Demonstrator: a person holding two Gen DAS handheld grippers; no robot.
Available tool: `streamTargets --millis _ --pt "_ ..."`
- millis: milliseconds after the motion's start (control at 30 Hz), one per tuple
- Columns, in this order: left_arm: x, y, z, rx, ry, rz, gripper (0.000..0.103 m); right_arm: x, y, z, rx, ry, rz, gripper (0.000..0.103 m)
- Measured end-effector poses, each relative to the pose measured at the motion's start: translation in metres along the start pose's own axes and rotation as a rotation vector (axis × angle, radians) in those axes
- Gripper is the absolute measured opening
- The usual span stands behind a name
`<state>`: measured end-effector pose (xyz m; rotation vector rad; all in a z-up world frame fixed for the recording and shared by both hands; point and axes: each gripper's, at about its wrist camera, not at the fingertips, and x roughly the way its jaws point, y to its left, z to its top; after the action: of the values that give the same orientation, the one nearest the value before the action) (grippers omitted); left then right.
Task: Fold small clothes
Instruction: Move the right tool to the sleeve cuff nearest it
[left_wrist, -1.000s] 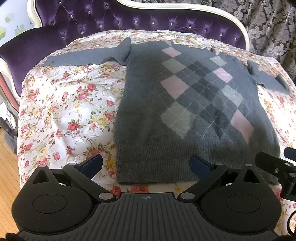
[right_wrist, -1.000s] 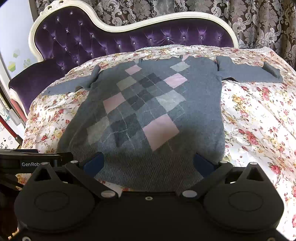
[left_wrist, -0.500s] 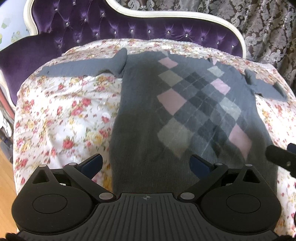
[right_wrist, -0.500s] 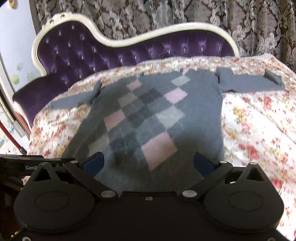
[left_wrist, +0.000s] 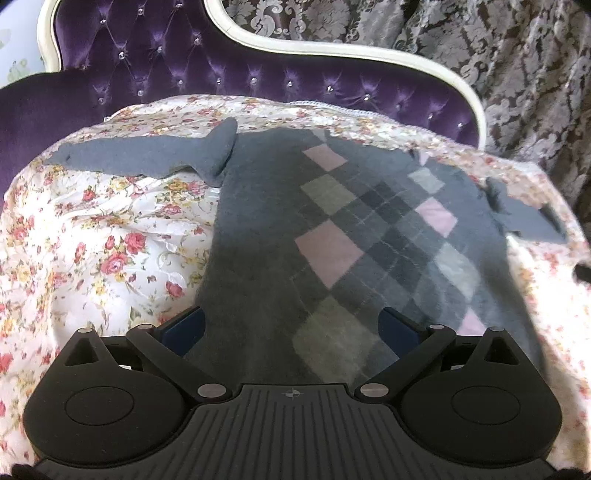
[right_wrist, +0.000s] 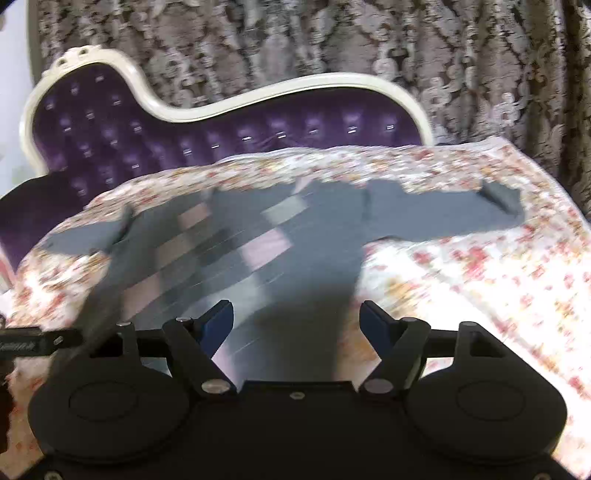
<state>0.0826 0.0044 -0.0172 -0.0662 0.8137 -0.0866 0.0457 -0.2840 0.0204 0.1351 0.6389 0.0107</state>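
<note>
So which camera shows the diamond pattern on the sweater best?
The left wrist view. There the sweater lies sharp and close, so its pink and grey diamonds read clearly. The right wrist view shows the same sweater, sleeves spread on the flowery sheet, but motion blur smears the diamonds into streaks.

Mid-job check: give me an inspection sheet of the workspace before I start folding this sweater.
Surface: floral sheet over the seat, rumpled.
Job's things: grey argyle sweater lying flat, both sleeves spread out, unfolded.
Clutter: nothing seen.
Grippers: left tongs open over the sweater's lower body; right tongs open, have just been closing, nothing clamped; view blurred.
Cables: nothing seen.
Surroundings: purple tufted sofa back, patterned curtain behind.
</note>
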Motion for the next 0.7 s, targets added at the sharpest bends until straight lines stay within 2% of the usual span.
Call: streamTargets --millis 133,300,400,500,600,700 --pt "0.015 -0.004 0.0 0.042 0.016 0.041 0.101 0.026 -0.044 0.023 0.049 0.026 -0.055 0.067" --pt "0.032 -0.004 -0.005 0.035 0.052 0.048 0.101 0.056 -0.106 0.051 0.138 0.015 -0.124 0.066" --pt "0.043 -0.002 -0.012 0.025 0.093 0.043 0.102 0.074 -0.141 0.067 0.162 0.002 -0.187 0.059" --pt "0.041 0.001 -0.019 0.003 0.05 0.037 0.102 0.096 -0.171 0.083 0.147 0.014 -0.293 0.045" --pt "0.039 0.002 -0.025 0.014 0.018 0.035 0.103 0.118 -0.205 0.098 0.187 0.017 -0.356 0.045" --pt "0.038 0.003 -0.03 0.023 -0.013 0.029 0.103 0.134 -0.242 0.109 0.294 0.002 -0.364 0.047"
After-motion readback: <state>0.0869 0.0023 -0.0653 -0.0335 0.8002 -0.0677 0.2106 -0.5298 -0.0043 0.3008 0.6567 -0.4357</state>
